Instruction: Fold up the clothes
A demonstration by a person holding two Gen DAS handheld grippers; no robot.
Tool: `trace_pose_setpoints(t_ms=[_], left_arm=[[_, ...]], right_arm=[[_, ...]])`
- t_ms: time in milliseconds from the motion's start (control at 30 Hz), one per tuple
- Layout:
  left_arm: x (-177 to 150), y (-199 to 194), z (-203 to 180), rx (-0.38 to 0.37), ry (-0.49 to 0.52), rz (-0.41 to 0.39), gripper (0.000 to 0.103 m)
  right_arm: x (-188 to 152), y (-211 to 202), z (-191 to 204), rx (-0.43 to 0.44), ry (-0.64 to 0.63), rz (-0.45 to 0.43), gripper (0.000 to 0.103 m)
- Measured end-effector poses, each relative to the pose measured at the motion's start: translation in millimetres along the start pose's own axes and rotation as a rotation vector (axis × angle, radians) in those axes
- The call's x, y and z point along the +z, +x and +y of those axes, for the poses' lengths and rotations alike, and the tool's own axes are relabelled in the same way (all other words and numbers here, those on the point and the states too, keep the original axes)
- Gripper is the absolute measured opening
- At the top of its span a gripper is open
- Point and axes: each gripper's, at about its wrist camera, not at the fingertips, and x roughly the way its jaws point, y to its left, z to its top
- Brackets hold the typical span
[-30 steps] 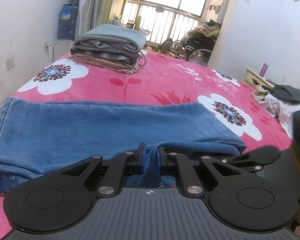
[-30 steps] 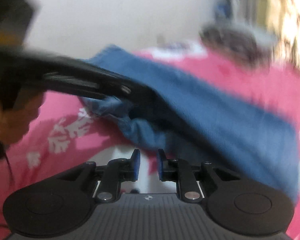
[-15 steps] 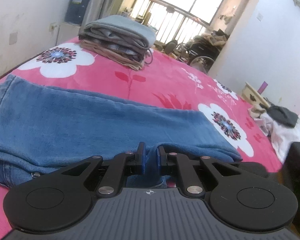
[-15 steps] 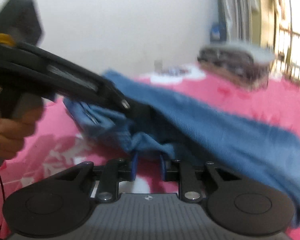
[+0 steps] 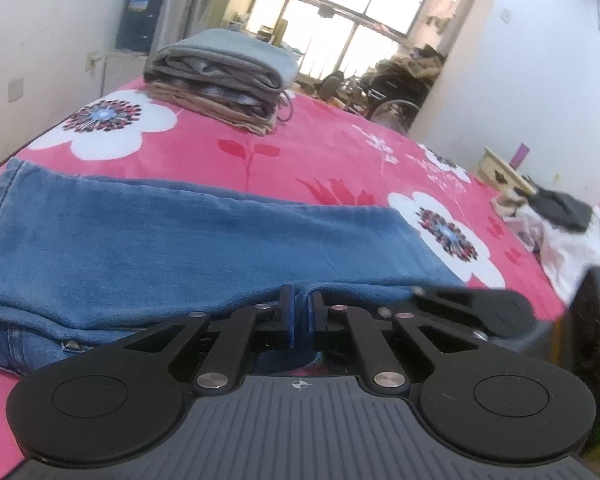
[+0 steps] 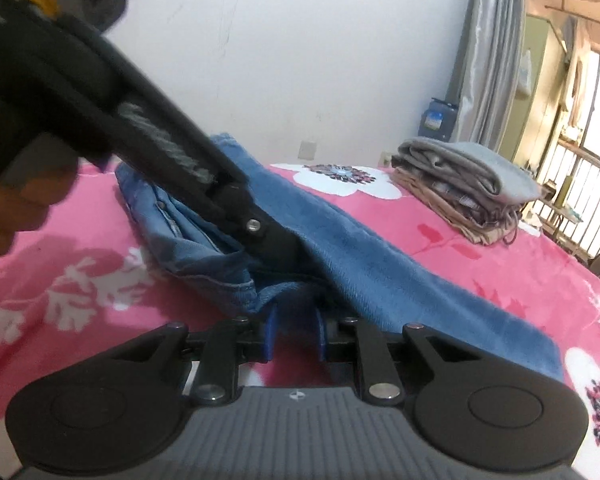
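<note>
Looking through the left wrist view first, the jeans [image 5: 204,236] lay folded across the pink flowered bed [image 5: 328,152], long axis running side to side right in front of the left gripper [image 5: 299,316]. Its jaws were pressed together, pinching the near edge of the denim. Compared with 1 second back, the pinch looked tighter and the view had rolled a little; the jeans hadn't shifted.

Over in the right wrist view, the right gripper [image 6: 294,334] sat at the same near edge, just beside the left one, which reached in from the upper left. Its jaws were closing with a bunch of denim between them. 1 second earlier nothing sat in that gap. 2 grips, so a lift-and-fold seemed likely next.
</note>
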Motion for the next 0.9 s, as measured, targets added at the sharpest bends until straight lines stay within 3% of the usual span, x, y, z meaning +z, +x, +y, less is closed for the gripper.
trace_pose_setpoints(t_ms=[167, 367, 533, 633, 767, 833, 900], left_arm=[[-2, 2, -1, -0.006, 0.006, 0.015, 0.002], [0, -5, -1, 0.011, -0.009, -0.019, 0.002], [-2, -7, 1, 0.002, -0.008, -0.016, 0.002], [-4, -4, 2, -0.019, -0.012, 0.013, 0.002], [-8, -2, 2, 0.006, 0.012, 0.045, 0.007], [-10, -6, 1, 0.011, 0.022, 0.047, 0.019], [-10, -10, 2, 0.016, 0.022, 0.048, 0.025]], right_arm=[[-1, 30, -13, 0.078, 0.097, 0.095, 0.020], [3, 9, -15, 0.078, 0.154, 0.074, 0.021], [-1, 0, 9, 0.060, -0.017, 0.048, 0.021], [-6, 23, 24, 0.003, -0.152, 0.073, 0.027], [-6, 22, 27, -0.007, -0.179, 0.083, 0.030], [-4, 7, 25, 0.015, -0.191, 0.104, 0.048], [-4, -9, 19, 0.047, -0.201, 0.134, 0.048]])
